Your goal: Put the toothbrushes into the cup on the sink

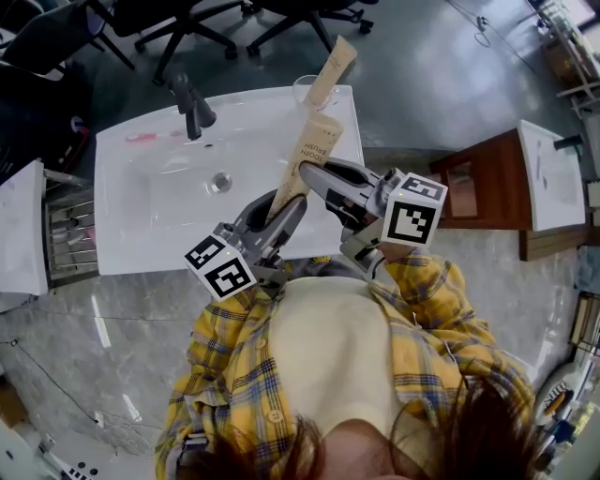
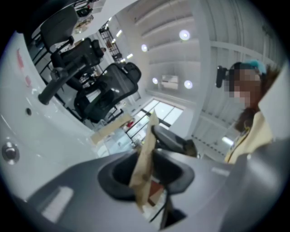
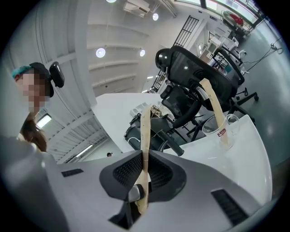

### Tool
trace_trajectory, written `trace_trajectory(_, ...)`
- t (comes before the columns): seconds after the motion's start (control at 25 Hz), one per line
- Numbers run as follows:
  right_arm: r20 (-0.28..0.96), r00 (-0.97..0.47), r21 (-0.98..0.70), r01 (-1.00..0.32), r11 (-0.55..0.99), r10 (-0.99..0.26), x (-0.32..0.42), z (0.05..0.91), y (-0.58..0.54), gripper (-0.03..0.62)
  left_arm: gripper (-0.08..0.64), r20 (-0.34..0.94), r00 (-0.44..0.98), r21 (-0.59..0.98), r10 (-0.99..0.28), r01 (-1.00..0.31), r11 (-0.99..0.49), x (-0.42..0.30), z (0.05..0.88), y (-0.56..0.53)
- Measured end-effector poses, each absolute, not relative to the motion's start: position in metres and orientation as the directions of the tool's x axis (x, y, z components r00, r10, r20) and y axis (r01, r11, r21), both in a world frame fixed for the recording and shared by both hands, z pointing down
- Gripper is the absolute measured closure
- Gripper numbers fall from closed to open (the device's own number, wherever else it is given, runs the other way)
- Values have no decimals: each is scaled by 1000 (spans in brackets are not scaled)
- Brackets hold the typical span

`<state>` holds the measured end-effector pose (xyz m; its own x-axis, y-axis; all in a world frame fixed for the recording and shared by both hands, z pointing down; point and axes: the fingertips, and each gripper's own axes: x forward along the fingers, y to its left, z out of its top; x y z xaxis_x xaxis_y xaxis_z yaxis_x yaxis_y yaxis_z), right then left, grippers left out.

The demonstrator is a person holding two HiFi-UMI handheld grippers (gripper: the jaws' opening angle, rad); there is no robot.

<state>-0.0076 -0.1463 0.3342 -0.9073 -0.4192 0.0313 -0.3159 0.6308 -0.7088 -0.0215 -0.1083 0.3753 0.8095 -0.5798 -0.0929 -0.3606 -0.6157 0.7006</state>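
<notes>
A long brown paper toothbrush package [image 1: 317, 150] stands tilted over the white sink [image 1: 159, 234], held between my two grippers. My right gripper [image 1: 315, 178] is shut on it; in the right gripper view its pads squeeze the package [image 3: 145, 136] at the right gripper [image 3: 145, 174]. My left gripper [image 1: 284, 208] is lower on the same package [image 2: 144, 158]. There the left gripper [image 2: 147, 174] is open, with gaps on both sides of the package. A clear glass cup [image 1: 305, 91] at the sink's far right corner holds another brown package [image 1: 336, 61]. The cup [image 3: 231, 129] also shows in the right gripper view.
A dark faucet [image 1: 192, 105] stands at the sink's back, with a pink toothbrush [image 1: 142, 137] lying on the rim to its left. A metal rack [image 1: 70, 230] is left of the sink and a wooden cabinet [image 1: 478, 187] is right of it. Office chairs [image 1: 187, 28] stand behind.
</notes>
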Motion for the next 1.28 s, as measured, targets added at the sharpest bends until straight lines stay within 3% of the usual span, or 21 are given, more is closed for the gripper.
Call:
trace_trajectory(0.32, 23, -900, -694, -328, 640, -435, 1, 323, -157, 560, 430, -85, 778, 686, -622, -407, -603, -33, 375, -112)
trace_trajectory(0.64, 5, -846, -610, -426, 669, -534, 27, 296, -185, 560, 430, -47, 722, 646, -691, -505, -572, -57, 371, -120)
trace_trajectory(1.0, -22, -762, -471, -563, 679, -647, 45, 278, -209, 560, 448, 147, 609, 400, -779, -757, -516, -65, 380, -128)
trace_trajectory(1.28, -48, -699, -330, -663, 672, -713, 51, 271, -229, 560, 472, 224, 545, 231, -808, -835, -499, -60, 379, -132)
